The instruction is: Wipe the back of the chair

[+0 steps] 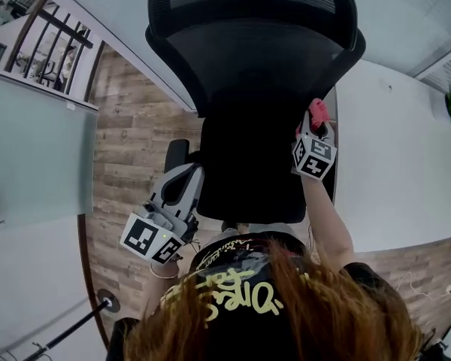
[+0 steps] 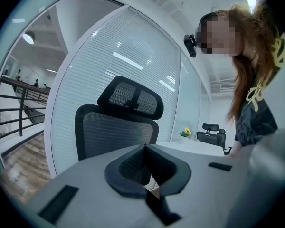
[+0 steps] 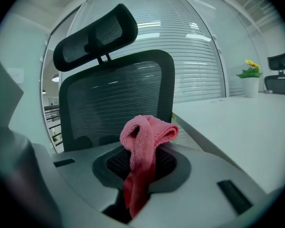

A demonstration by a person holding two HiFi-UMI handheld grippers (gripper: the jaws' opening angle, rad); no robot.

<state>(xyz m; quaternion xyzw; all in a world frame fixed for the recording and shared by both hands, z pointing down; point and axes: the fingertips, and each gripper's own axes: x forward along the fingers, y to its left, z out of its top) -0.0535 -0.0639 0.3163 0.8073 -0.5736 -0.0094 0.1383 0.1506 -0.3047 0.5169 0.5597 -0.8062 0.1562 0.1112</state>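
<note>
Right tongs (image 3: 141, 175) clenched on pink cloth (image 3: 145, 137) — chair back (image 3: 118, 96) just ahead of them, contact unclear. Left tongs (image 2: 147, 172) closed, empty, chair ahead. Wiping looks barely begun — nearly the whole back is left.

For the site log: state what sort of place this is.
Probably an office meeting room: a black mesh office chair stands at a long white table, slatted blinds hang behind it, and another office chair sits farther along.
</note>
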